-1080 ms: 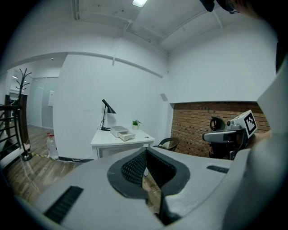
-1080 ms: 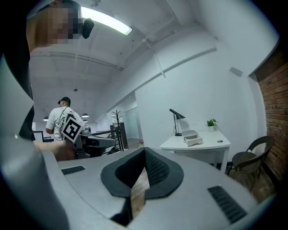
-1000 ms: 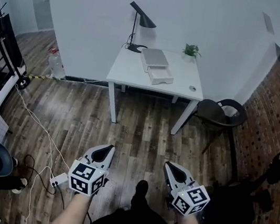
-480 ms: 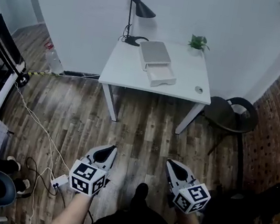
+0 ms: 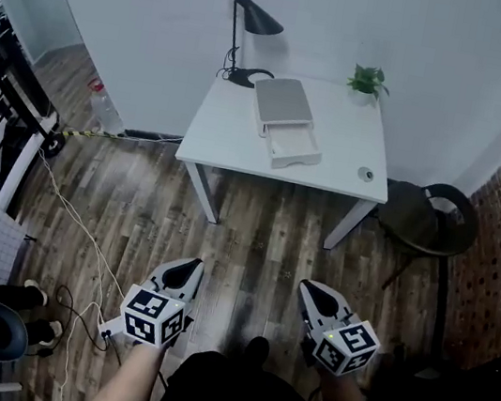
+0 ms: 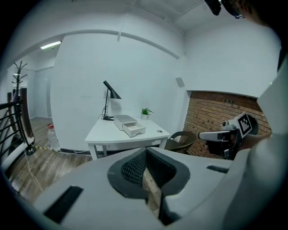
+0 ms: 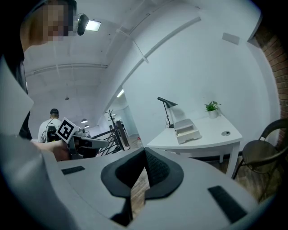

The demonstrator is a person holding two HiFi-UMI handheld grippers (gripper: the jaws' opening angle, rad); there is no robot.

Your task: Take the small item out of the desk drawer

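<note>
White surface (image 5: pixel 233 135) stands against the far wall, well apart from both tools across a stretch of wood floor (image 5: pixel 254 234). On it: grey drawer unit (image 5: pixel 281 105), black lamp (image 5: pixel 248 18) behind it, small potted plant (image 5: pixel 369 79) at the back right corner, dark chair (image 5: pixel 428 220) just beside the right end.

Drawer (image 5: pixel 290 144) of the unit already stands pulled out toward the front edge. Its inside reads as plain white from the head view. Small item not made out in it from this range: too far and too small to tell. A small round thing (image 5: pixel 365 174) lies on the surface near the right front corner, apart from the drawer; cannot tell whether it is the item or a fitting of the surface.

Left tool (image 5: pixel 190 267): jaws together, nothing between them, low over the floor, pointing toward the surface. Right tool (image 5: pixel 309 289): jaws likewise together and empty, level with the left one.

Judgement on progress: very early. The drawer being open spares one step, but the approach is not done, nothing is reached or touched. Left to do: close the distance, open a tool, find the item in the drawer, grip it, lift it clear.
</note>
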